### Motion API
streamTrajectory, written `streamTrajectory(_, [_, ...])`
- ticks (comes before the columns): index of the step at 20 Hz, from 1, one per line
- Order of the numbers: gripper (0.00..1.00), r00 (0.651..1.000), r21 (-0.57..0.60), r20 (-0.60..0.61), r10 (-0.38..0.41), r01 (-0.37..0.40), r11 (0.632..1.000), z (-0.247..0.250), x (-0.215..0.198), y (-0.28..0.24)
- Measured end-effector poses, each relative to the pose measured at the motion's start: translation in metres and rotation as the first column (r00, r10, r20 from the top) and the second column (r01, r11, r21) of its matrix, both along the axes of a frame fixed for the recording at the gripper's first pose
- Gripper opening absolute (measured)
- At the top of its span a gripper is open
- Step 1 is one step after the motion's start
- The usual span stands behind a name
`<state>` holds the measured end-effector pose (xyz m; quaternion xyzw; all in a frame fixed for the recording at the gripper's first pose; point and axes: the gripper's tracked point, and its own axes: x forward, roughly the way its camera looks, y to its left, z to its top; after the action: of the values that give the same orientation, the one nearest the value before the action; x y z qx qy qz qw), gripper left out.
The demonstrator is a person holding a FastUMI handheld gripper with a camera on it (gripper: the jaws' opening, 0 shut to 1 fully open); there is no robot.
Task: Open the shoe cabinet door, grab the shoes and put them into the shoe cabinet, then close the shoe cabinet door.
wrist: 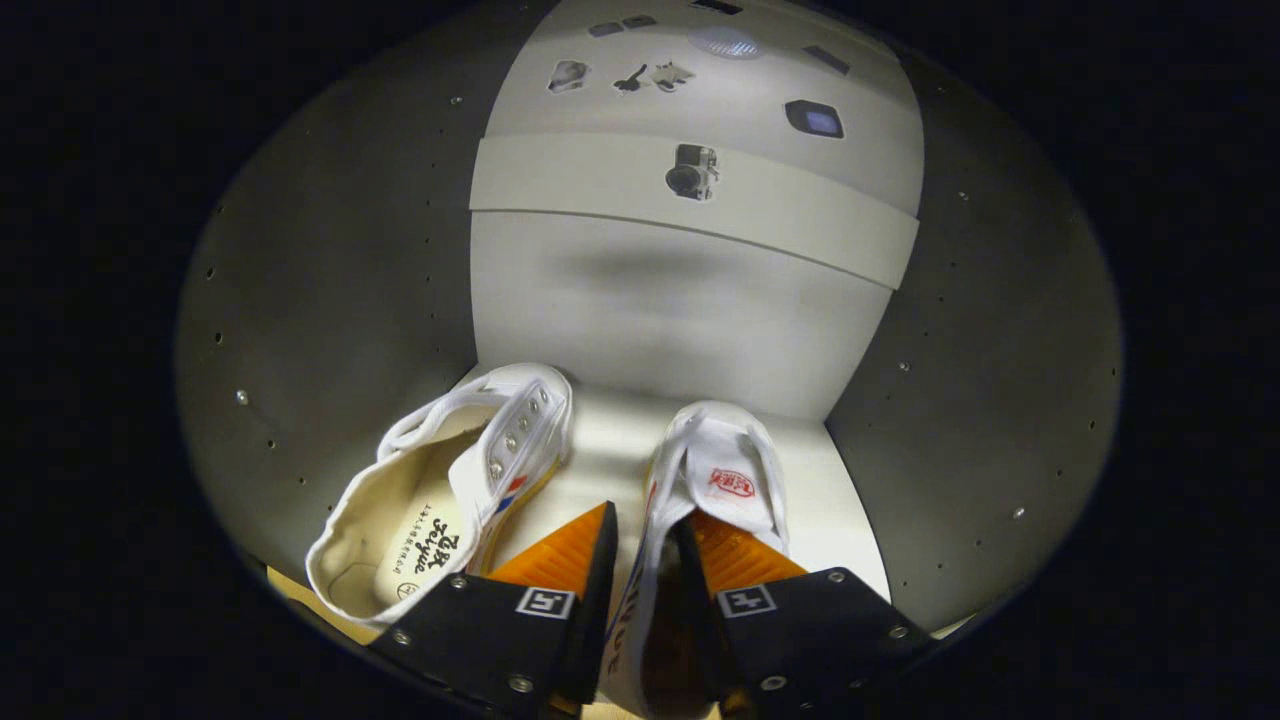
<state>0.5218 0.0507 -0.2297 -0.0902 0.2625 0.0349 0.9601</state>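
The gripper (645, 560) is closed on the side wall of the right shoe (715, 480), one finger outside and one inside its opening. This shoe rests on the shoe cabinet floor (610, 440), toe pointing far. The left shoe (450, 500) lies just beside it, tilted, insole visible. Beyond both stands the cabinet's back panel (670, 320), with a shelf (600, 185) above carrying stickers.

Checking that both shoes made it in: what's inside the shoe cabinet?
Two white shoes sit on the cabinet floor: the left shoe lying free, the right shoe with its side wall gripped by the tongs. Its heel is hidden behind them.
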Motion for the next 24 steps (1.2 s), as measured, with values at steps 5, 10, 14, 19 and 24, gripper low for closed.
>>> streamTrajectory(5, [0.77, 0.998, -0.004, 0.055, -0.025, 0.025, 1.000, 0.027, -0.036, -0.001])
streamTrajectory(10, [0.89, 0.992, 0.021, 0.120, -0.038, 0.036, 0.999, 0.059, -0.093, -0.003])
streamTrajectory(14, [0.93, 0.982, 0.072, 0.180, -0.065, 0.053, 0.996, 0.082, -0.144, -0.005])
streamTrajectory(19, [0.94, 0.974, 0.099, 0.215, -0.077, 0.057, 0.993, 0.098, -0.210, -0.008])
streamTrajectory(24, [0.94, 0.966, 0.166, 0.252, -0.056, 0.014, 0.986, 0.110, -0.266, -0.009])
